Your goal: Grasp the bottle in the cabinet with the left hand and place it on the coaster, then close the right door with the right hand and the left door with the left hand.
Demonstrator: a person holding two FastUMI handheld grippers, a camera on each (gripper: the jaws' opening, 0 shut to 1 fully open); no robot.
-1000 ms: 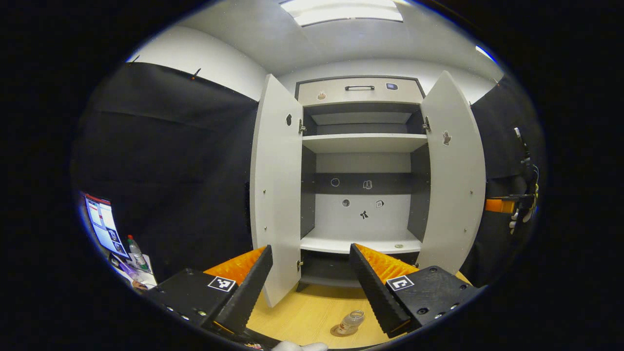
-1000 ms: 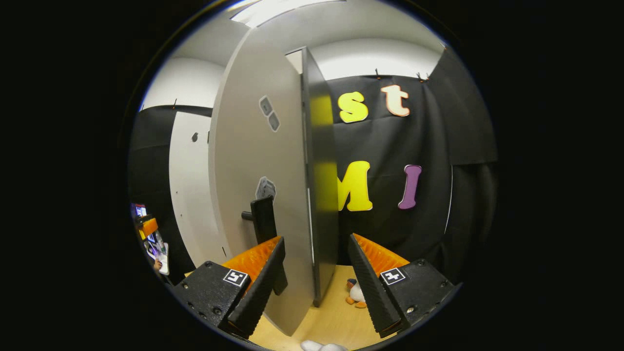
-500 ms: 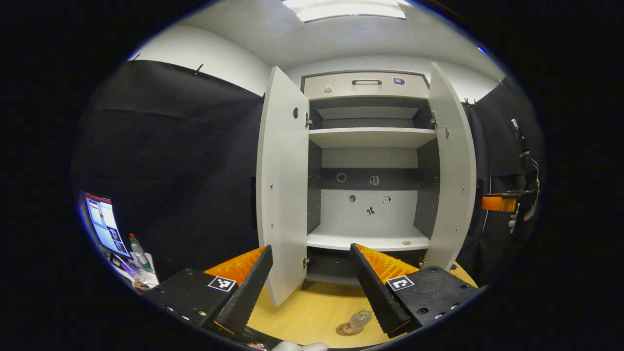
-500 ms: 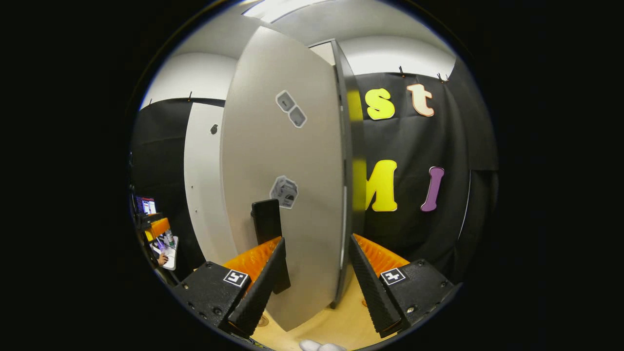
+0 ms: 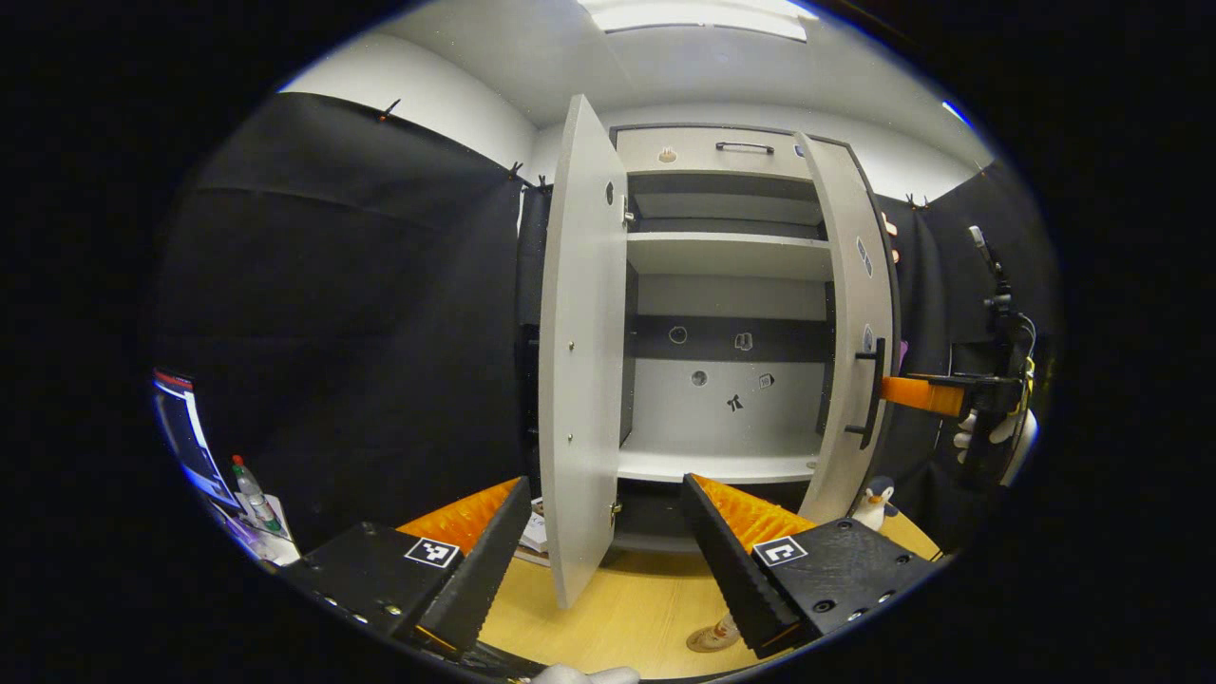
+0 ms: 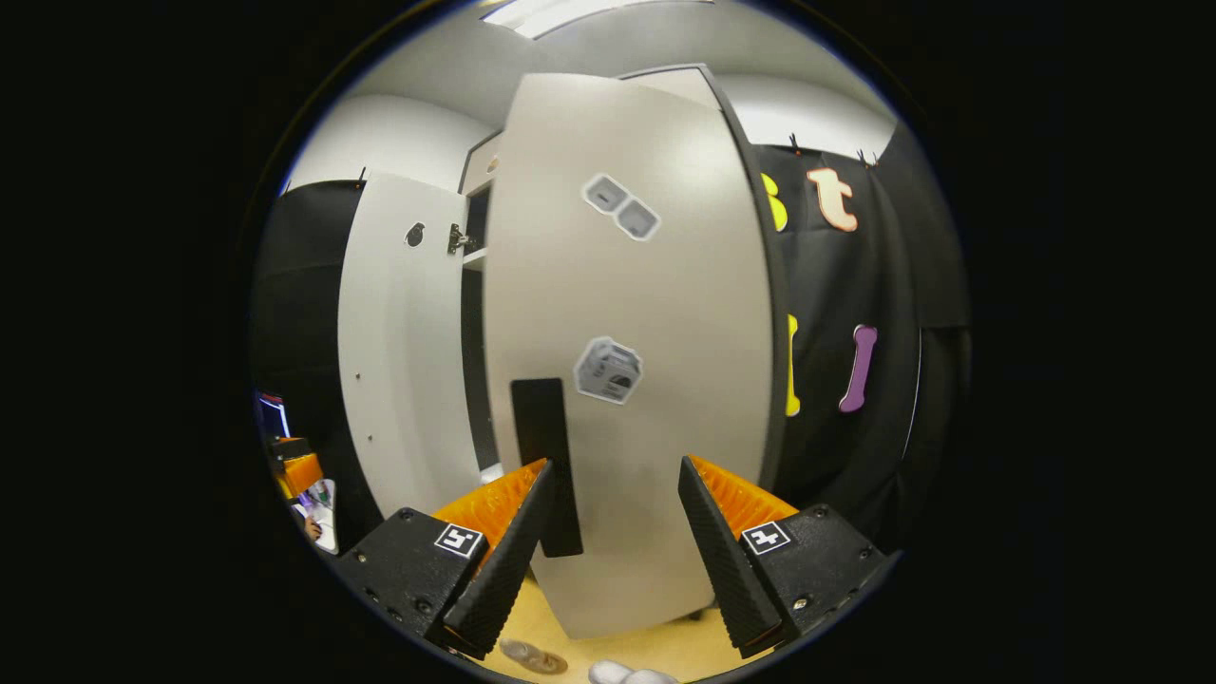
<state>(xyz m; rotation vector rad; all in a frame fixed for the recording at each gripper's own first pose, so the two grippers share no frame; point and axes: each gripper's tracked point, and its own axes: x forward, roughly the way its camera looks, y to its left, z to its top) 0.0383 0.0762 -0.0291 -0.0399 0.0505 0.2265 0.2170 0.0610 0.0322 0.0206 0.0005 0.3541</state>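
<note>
Black cloth walls enclose a booth with a light wooden table (image 5: 608, 617) carrying a tall white cabinet (image 5: 727, 313).

Nearest in the left gripper view, the left gripper (image 5: 603, 560) is held low over the table with its jaws spread wide and nothing between them; each black body bears a square black-and-white marker, with no readable writing. Just beyond its right finger the coaster (image 5: 708, 641) lies on the table with the base of the bottle (image 5: 728, 627) standing on it, the rest hidden by the finger.

Farther back, the left door (image 5: 579, 351) stands wide open, edge toward the camera. The cabinet shelves hold no containers; small stickers dot the dark band and white back panel, too small to read. The right door (image 5: 855, 332) is swung partway shut, its black handle (image 5: 869, 394) facing outward. A toy penguin (image 5: 871, 503) stands on the table at its foot.

Beside the handle, the right gripper (image 5: 912, 392) reaches in level, held by a white-gloved hand (image 5: 993, 432).

In the right gripper view, the right gripper (image 6: 608, 556) faces the door's outer face (image 6: 632, 380) at close range, jaws wide apart and gripping nothing, the handle (image 6: 546, 465) just above its left finger.
</note>
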